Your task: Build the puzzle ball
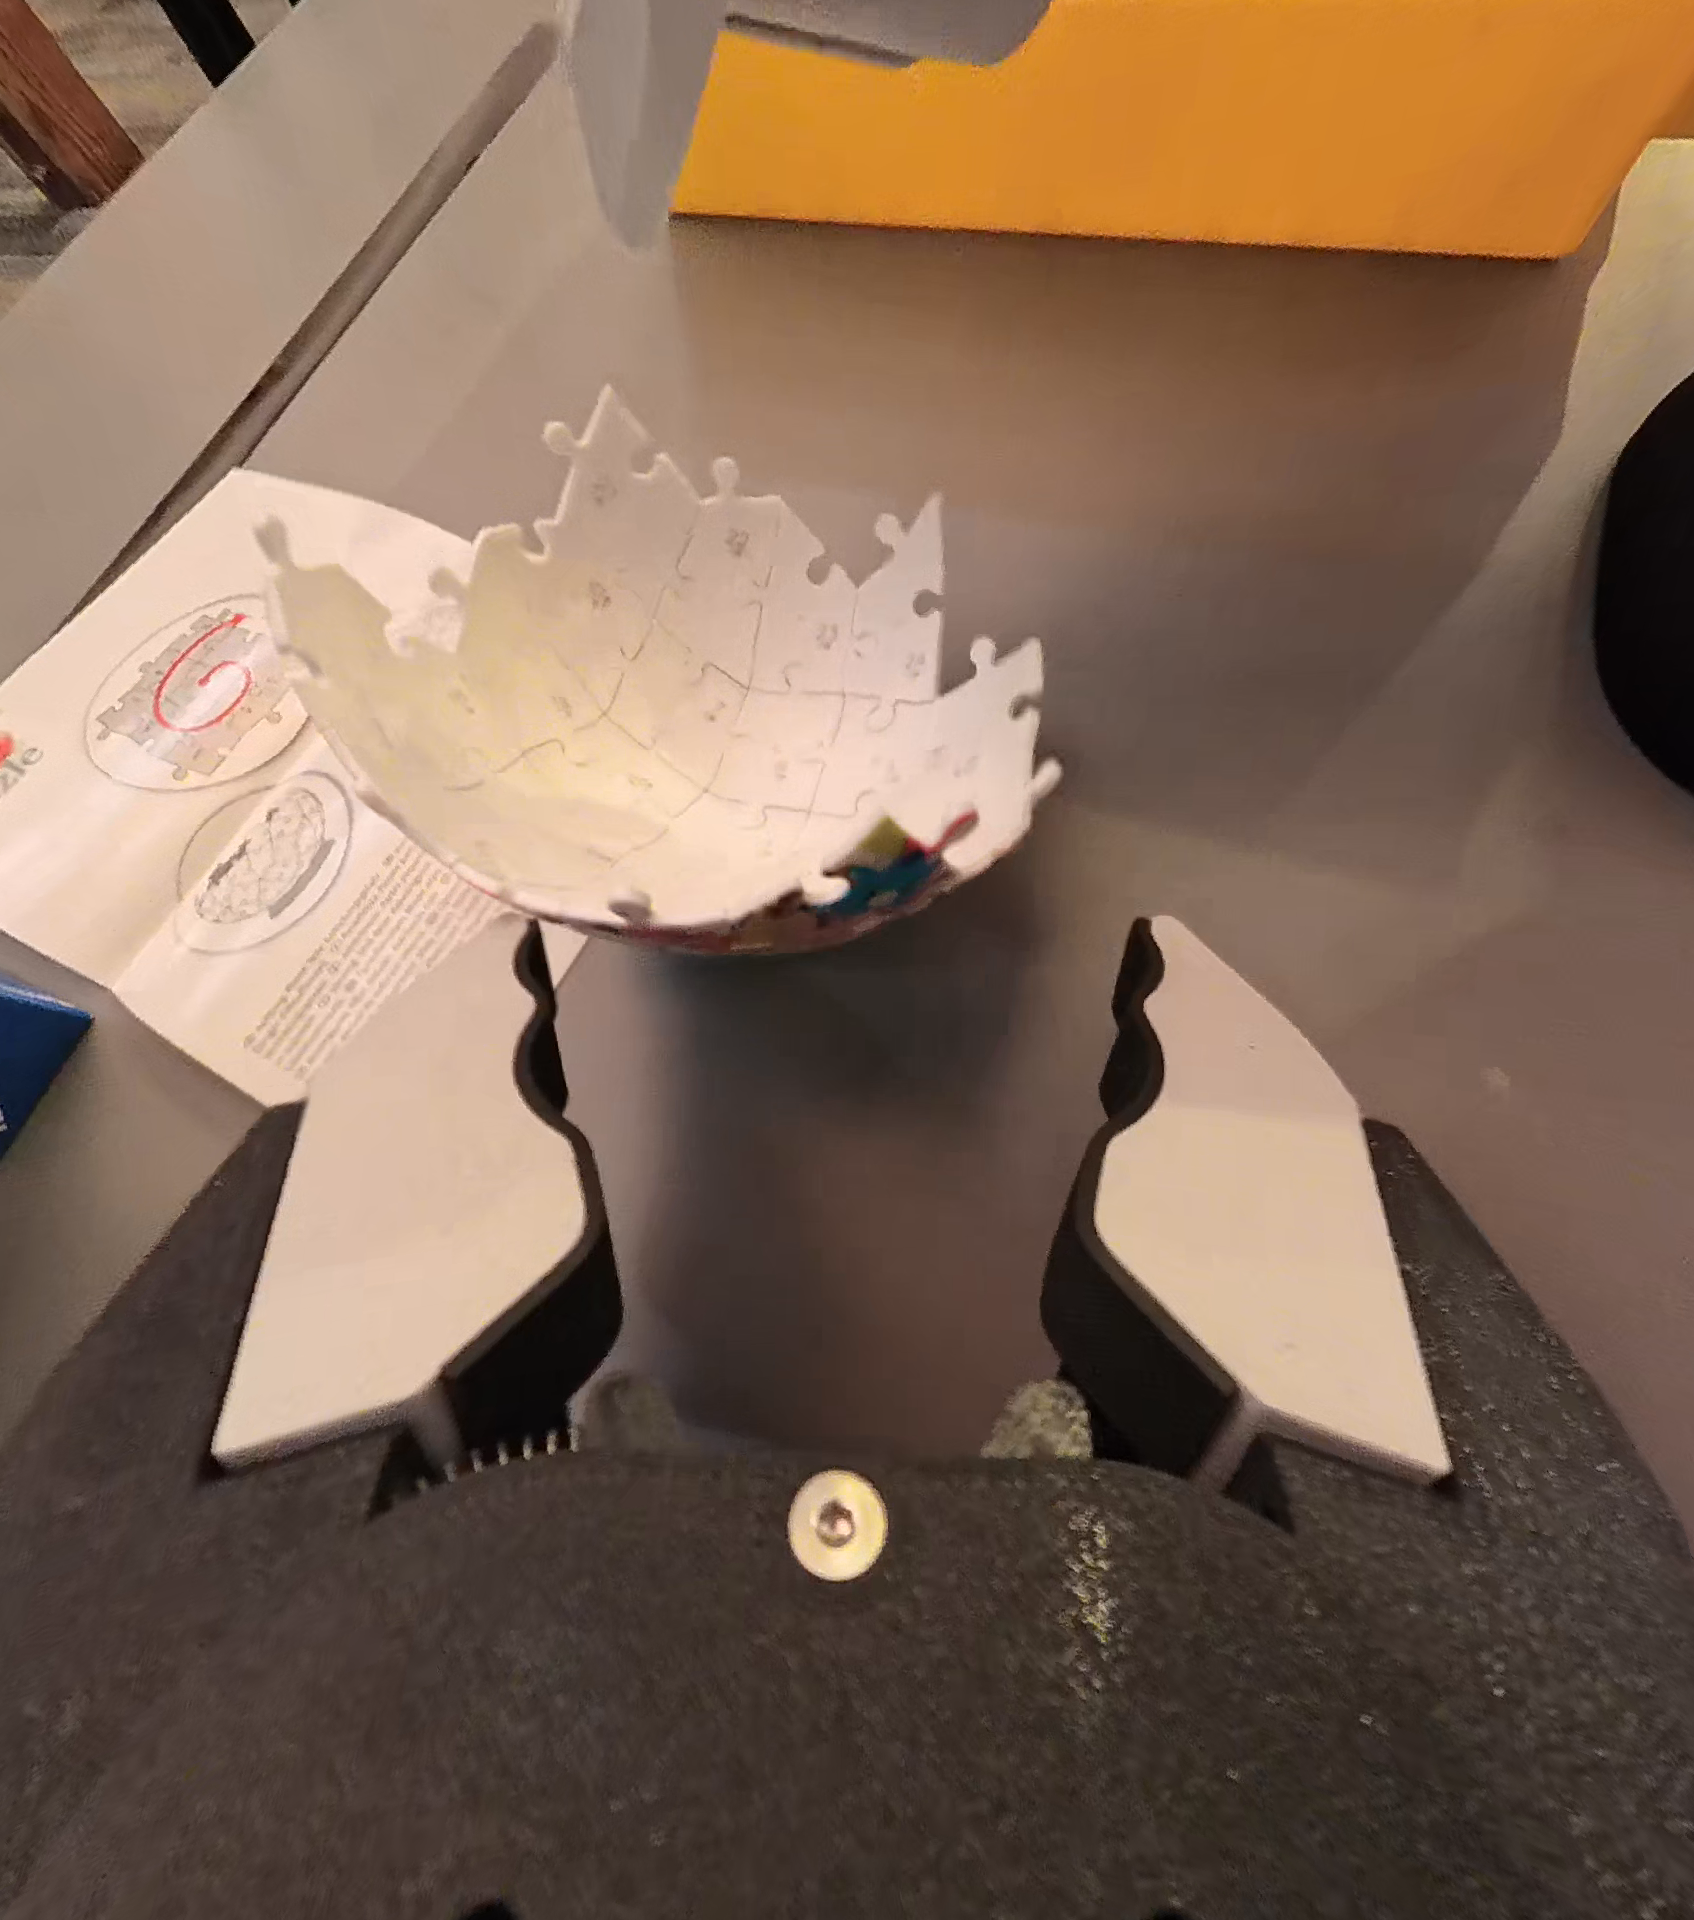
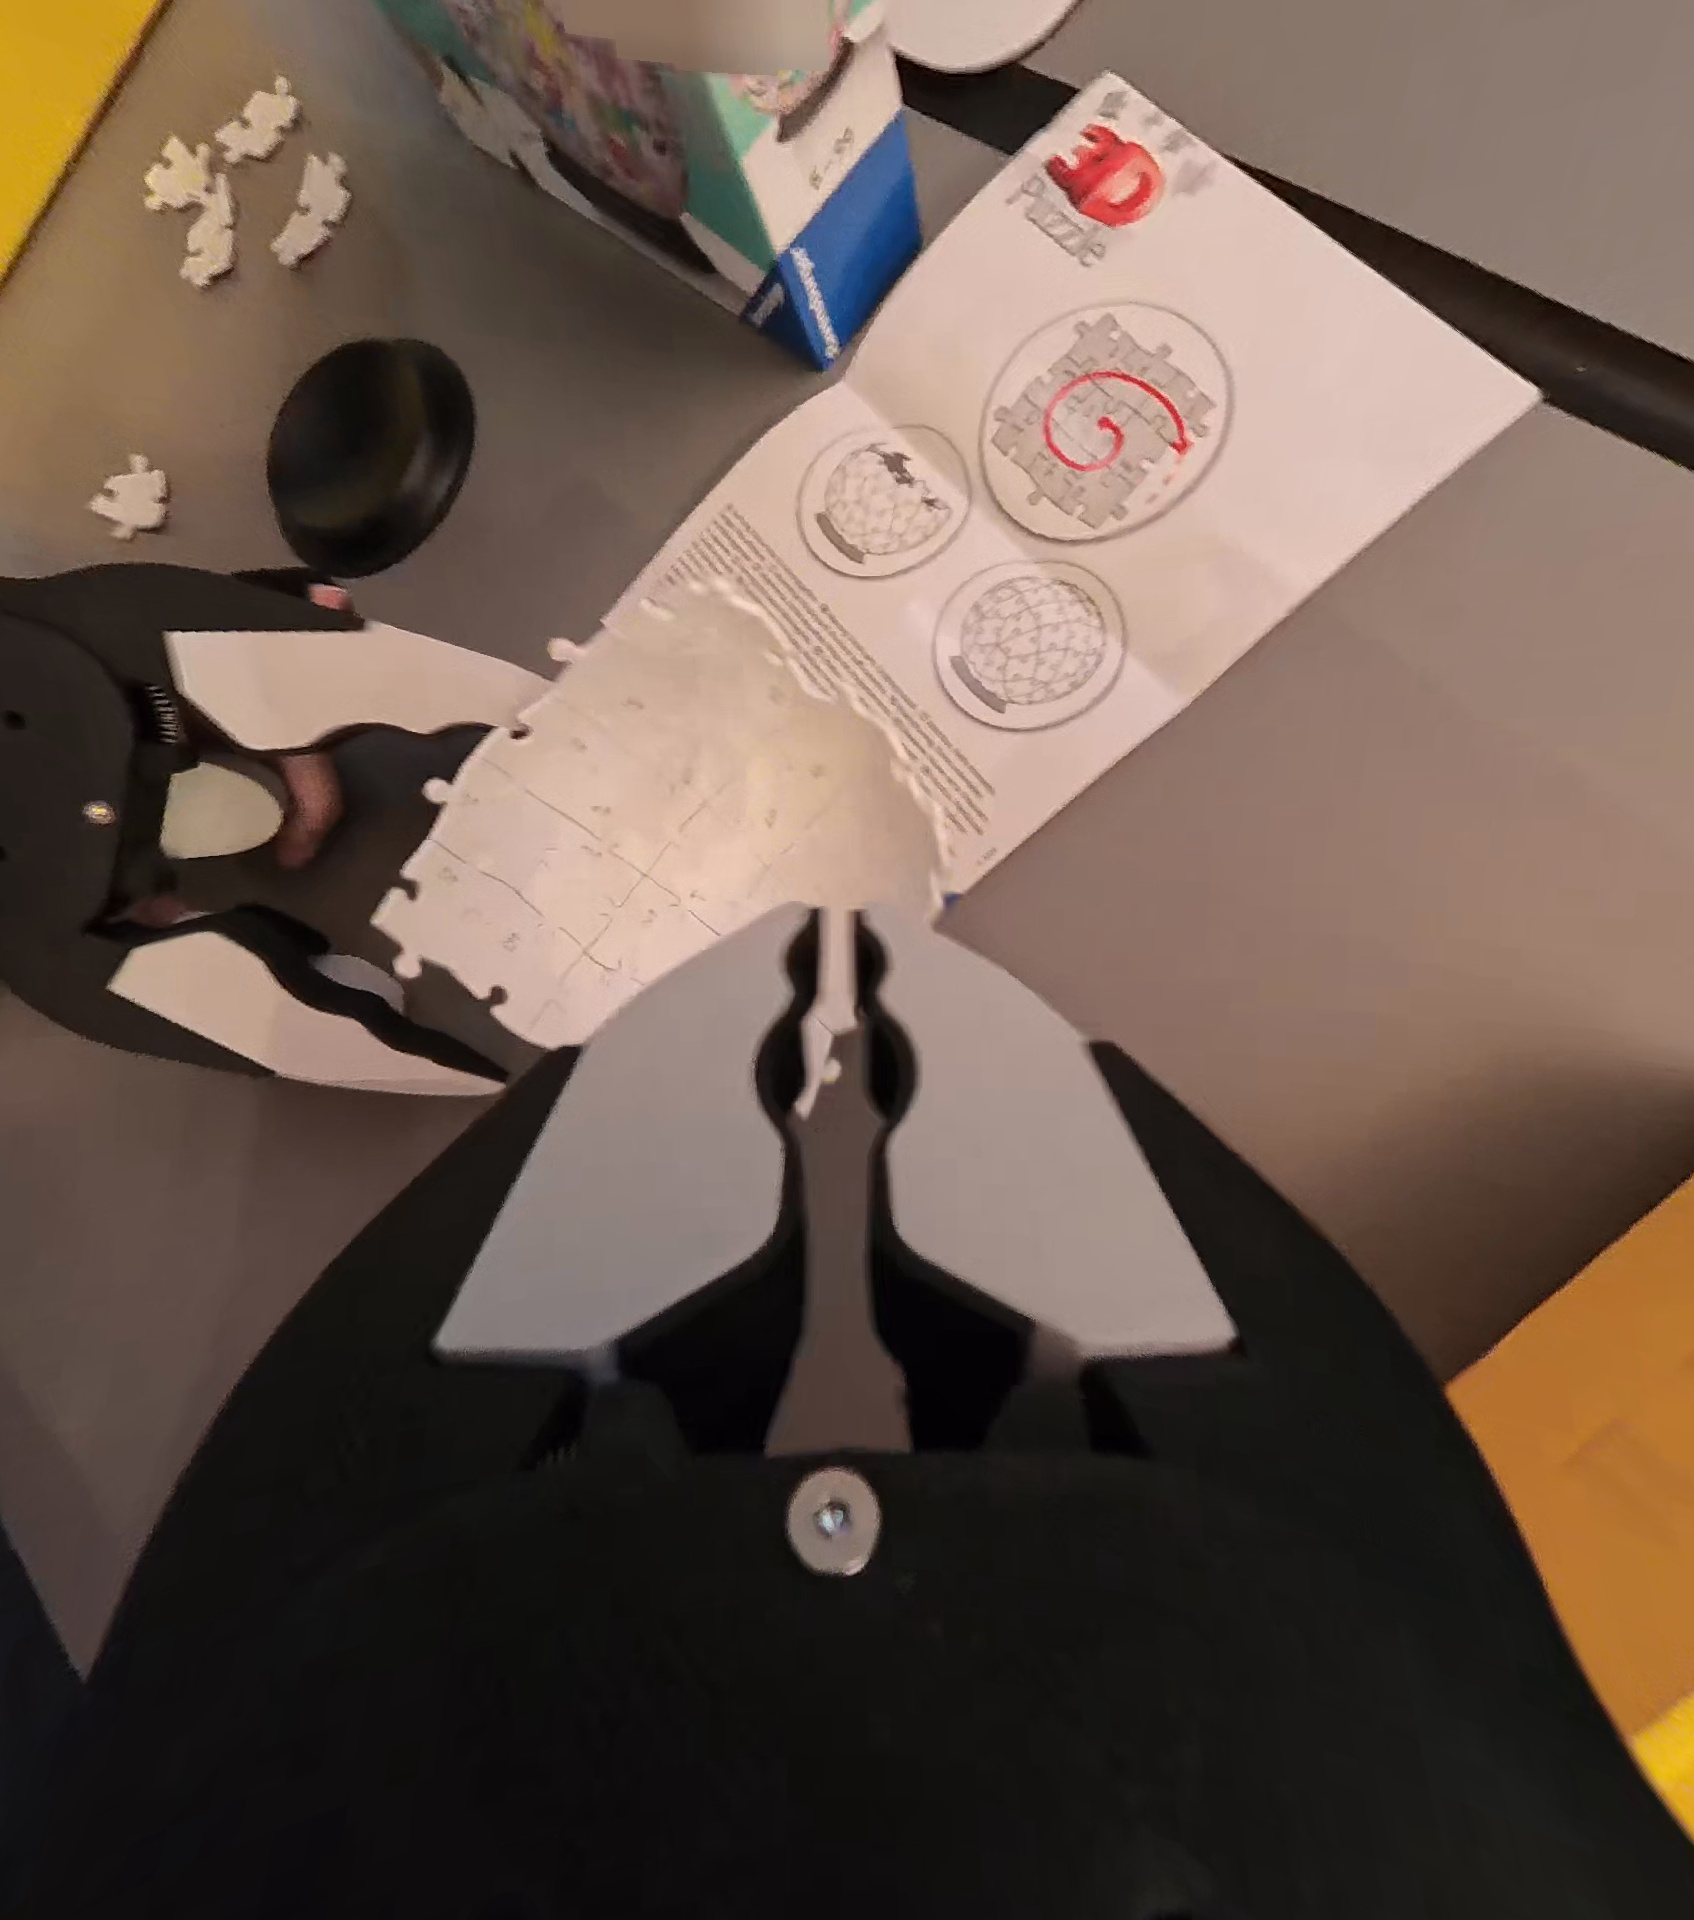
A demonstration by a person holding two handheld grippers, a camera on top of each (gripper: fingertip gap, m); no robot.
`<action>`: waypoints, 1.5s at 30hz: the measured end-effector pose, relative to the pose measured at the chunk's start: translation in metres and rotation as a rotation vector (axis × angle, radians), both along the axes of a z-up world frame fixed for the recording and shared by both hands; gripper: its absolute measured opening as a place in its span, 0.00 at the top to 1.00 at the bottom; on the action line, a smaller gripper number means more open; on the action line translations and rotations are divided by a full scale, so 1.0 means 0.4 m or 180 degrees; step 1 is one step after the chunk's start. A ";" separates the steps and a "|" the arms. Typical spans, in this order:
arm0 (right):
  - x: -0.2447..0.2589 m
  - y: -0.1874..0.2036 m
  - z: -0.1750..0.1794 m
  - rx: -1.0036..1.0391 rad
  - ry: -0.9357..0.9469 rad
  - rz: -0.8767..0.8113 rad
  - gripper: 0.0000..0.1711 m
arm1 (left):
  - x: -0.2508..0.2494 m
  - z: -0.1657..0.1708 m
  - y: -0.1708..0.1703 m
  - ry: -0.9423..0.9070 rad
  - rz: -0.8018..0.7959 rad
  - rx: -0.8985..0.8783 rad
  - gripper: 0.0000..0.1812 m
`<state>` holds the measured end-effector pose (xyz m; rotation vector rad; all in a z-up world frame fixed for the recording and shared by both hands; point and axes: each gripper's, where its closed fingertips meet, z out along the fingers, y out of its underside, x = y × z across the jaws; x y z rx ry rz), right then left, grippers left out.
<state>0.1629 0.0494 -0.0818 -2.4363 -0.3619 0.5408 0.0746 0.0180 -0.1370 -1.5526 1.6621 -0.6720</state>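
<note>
The partly built puzzle ball (image 1: 697,707) is a white bowl-shaped shell with a jagged rim and coloured outer faces. It hangs a little above the grey table. My right gripper (image 2: 832,977) is shut on the shell's rim, and a thin white edge shows between its fingers. The shell (image 2: 666,821) spreads left from those fingertips. My left gripper (image 1: 838,945) is open and empty, just short of the shell's near side. In the right wrist view the left gripper (image 2: 510,899) has one finger on each side of the shell's edge. Several loose white pieces (image 2: 219,177) lie far left.
A folded instruction sheet (image 2: 1186,520) lies under and beyond the shell. The puzzle box (image 2: 718,156) stands behind it. A black round stand (image 2: 370,457) sits near one loose piece (image 2: 131,497). A yellow box (image 1: 1186,135) lies at the table's far side. One gripper's finger ends stand about 11 cm off the other's. From my left tips it is roughly 30 cm to the loose piece (image 2: 131,497); from my right, 40 cm.
</note>
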 end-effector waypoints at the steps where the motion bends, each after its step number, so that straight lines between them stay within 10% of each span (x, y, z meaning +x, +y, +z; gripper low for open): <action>1: 0.013 -0.002 -0.011 -0.0044 -0.0047 -0.0103 0.85 | -0.007 0.001 -0.001 0.0004 0.0015 -0.0008 0.43; 13: -0.032 -0.067 -0.037 -0.0137 0.1096 -0.0650 0.82 | -0.073 0.007 -0.007 -0.0019 0.0117 -0.0088 0.44; 23: -0.027 -0.040 -0.078 -0.0162 0.0818 -0.0914 0.79 | -0.073 0.024 0.023 -0.0262 0.0245 -0.0699 0.40; 45: -0.246 -0.022 -0.091 -0.0831 0.1456 -0.0040 0.74 | -0.191 -0.007 -0.057 0.0040 0.0383 -0.0776 0.41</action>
